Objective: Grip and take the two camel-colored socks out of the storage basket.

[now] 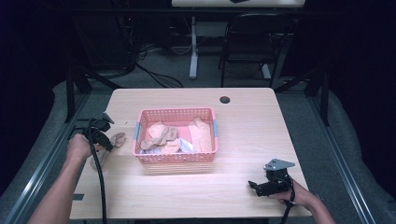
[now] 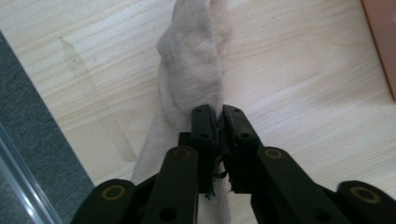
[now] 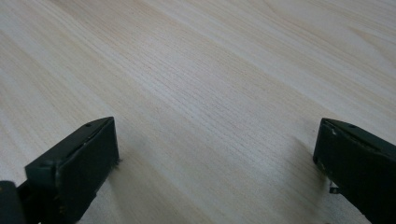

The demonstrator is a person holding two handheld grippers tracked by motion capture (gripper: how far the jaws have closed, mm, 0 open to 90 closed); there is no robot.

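A beige sock (image 2: 194, 60) lies on the worktop (image 1: 243, 135) at the left of the high view, just beside the pink basket (image 1: 176, 157). The left gripper (image 2: 218, 119) pinches its near end, jaws almost together. At the lower right, the right gripper (image 1: 254, 186) rests with jaws wide and bare.

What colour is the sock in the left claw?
Plain beige sock, no pattern; the left gripper view shows it best.
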